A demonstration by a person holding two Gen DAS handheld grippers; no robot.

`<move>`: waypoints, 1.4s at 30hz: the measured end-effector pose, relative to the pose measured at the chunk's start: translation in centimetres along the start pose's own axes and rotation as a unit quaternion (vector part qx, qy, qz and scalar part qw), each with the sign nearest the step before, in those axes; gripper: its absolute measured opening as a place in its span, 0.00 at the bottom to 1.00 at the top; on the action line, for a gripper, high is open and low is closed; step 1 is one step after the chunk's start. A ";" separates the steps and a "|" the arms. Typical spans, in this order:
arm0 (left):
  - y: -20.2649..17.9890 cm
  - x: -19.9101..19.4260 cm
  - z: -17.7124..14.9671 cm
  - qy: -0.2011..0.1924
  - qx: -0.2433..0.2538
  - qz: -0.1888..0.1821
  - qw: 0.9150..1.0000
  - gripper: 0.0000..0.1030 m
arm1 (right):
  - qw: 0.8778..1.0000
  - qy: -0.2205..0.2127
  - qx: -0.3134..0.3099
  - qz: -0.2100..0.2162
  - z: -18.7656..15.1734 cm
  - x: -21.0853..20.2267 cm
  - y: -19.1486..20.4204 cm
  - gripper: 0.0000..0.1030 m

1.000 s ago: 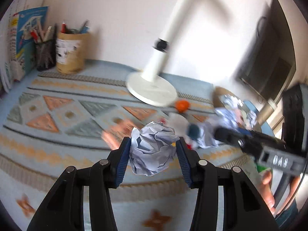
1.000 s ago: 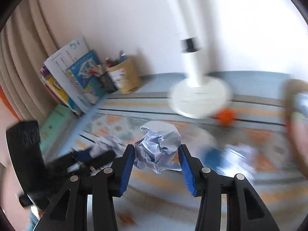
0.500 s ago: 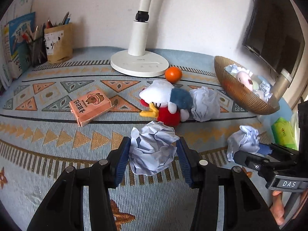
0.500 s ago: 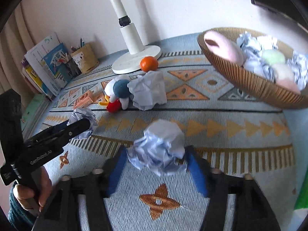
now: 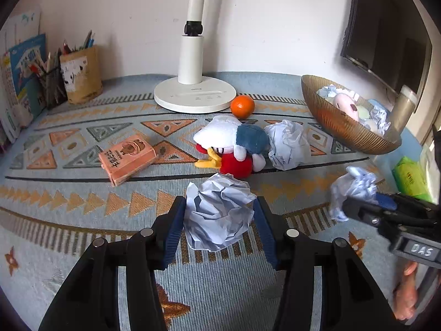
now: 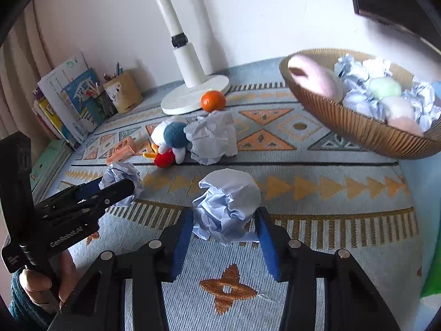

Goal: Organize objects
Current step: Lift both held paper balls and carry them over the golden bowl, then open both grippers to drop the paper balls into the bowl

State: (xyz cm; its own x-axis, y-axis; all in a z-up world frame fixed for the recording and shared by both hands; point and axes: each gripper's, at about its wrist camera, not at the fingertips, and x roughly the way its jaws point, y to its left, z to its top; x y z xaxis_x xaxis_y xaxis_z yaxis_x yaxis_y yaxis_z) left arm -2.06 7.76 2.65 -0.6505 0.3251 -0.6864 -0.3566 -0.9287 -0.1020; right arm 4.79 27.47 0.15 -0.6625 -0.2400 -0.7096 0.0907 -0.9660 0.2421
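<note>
On your right tool point(image 5: 337, 207), seen from the left wrist camera, the white plate on its body reads "DAS". On your left tool point(image 6: 125, 190), seen from the right wrist camera, the black body carries white lettering that looks like "GenRobot.AI". The orange box point(image 5: 128, 158) on the patterned table point(image 5: 69, 209) has dark printed characters, the lamp base point(image 5: 195, 97) has a small grey mark, and the book covers point(image 6: 82, 93) carry print, all too small or blurred to read.

The left gripper point(image 5: 219, 218) clamps a crumpled paper ball point(image 5: 219, 215); at two o'clock, a wicker bowl point(image 5: 344, 127) sits on the tabletop point(image 5: 69, 207).
</note>
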 end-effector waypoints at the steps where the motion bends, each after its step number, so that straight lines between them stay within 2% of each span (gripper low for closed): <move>1: -0.2 -0.4 0.2 -0.002 0.001 -0.007 1.000 0.46 | 1.000 -0.002 -0.001 -0.002 -0.1 -0.4 0.0 0.44; 3: -1.3 -1.5 1.2 -0.010 0.003 -0.036 0.999 0.46 | 1.000 -0.003 0.005 0.002 -0.1 -1.6 -0.2 0.44; 5: -3.1 -3.0 3.2 -0.033 0.018 -0.059 0.998 0.46 | 0.999 -0.026 0.017 0.019 0.9 -4.2 -1.1 0.44; 6: -3.9 -3.4 4.2 -0.041 0.024 -0.071 0.996 0.46 | 0.999 -0.045 0.022 0.013 1.7 -5.8 -1.6 0.44; 9: -7.1 -4.0 8.5 -0.064 0.039 -0.117 0.990 0.46 | 0.992 -0.111 0.038 -0.039 5.1 -10.8 -3.6 0.44; 11: -9.0 -3.2 11.7 -0.071 0.035 -0.148 0.986 0.46 | 0.983 -0.152 0.067 -0.082 7.9 -13.5 -5.7 0.45; 15: -12.2 0.4 15.8 -0.067 0.037 -0.161 0.984 0.46 | 0.971 -0.168 0.113 -0.127 11.9 -13.7 -9.3 0.45; 19: -14.1 4.5 17.4 -0.050 0.034 -0.165 0.984 0.46 | 0.966 -0.156 0.158 -0.134 15.2 -10.7 -12.7 0.45; 20: -14.6 5.6 17.7 -0.044 0.036 -0.167 0.984 0.48 | 0.965 -0.154 0.165 -0.133 16.0 -9.9 -13.2 0.48; 21: -14.9 6.5 18.0 -0.037 0.037 -0.170 0.984 0.56 | 0.965 -0.157 0.167 -0.127 16.6 -9.3 -13.6 0.59; 22: -15.2 7.3 18.2 -0.028 0.037 -0.177 0.983 0.63 | 0.967 -0.157 0.162 -0.116 17.5 -8.5 -14.1 0.79; 23: -15.2 8.3 18.2 -0.014 0.035 -0.178 0.983 0.78 | 0.970 -0.147 0.157 -0.111 18.1 -7.6 -14.6 0.83; 24: -15.1 8.8 18.2 -0.008 0.028 -0.173 0.985 0.80 | 0.971 -0.137 0.156 -0.114 18.4 -7.1 -14.9 0.83; 28: -12.7 8.7 17.2 0.007 -0.005 -0.176 0.984 0.80 | 0.971 -0.133 0.167 -0.104 17.2 -7.2 -16.1 0.83; 30: -11.1 7.4 16.1 0.006 -0.016 -0.173 0.985 0.80 | 0.971 -0.128 0.175 -0.100 16.0 -7.9 -16.4 0.83; 33: -8.4 3.9 14.1 -0.013 -0.021 -0.147 0.989 0.80 | 0.970 -0.127 0.187 -0.089 13.9 -9.1 -15.7 0.83; 37: -4.2 -1.4 11.3 -0.044 -0.047 -0.127 0.990 0.82 | 0.975 -0.123 0.170 -0.066 11.4 -10.9 -12.6 0.83; 38: -2.8 -3.1 10.4 -0.055 -0.062 -0.117 0.990 0.88 | 0.979 -0.123 0.154 -0.056 10.8 -11.3 -11.0 0.84; 39: -1.9 -4.2 9.8 -0.064 -0.073 -0.108 0.989 1.00 | 0.980 -0.124 0.144 -0.050 10.5 -11.5 -10.0 0.85; 41: 0.7 -7.1 7.9 -0.092 -0.100 -0.070 0.988 0.99 | 0.985 -0.120 0.115 -0.041 9.1 -11.5 -6.5 0.91; 42: 1.7 -7.9 7.0 -0.100 -0.107 -0.048 0.988 0.99 | 0.987 -0.117 0.108 -0.037 8.5 -11.3 -5.5 0.98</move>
State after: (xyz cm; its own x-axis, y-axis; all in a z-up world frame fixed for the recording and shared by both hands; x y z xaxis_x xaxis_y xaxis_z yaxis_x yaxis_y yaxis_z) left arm -2.21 4.83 12.97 -0.7473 0.4223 -0.5130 -0.2864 -0.9014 -0.3247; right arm 5.46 36.30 12.44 -0.8176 -0.1173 -0.5637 -0.1068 -0.9311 0.3487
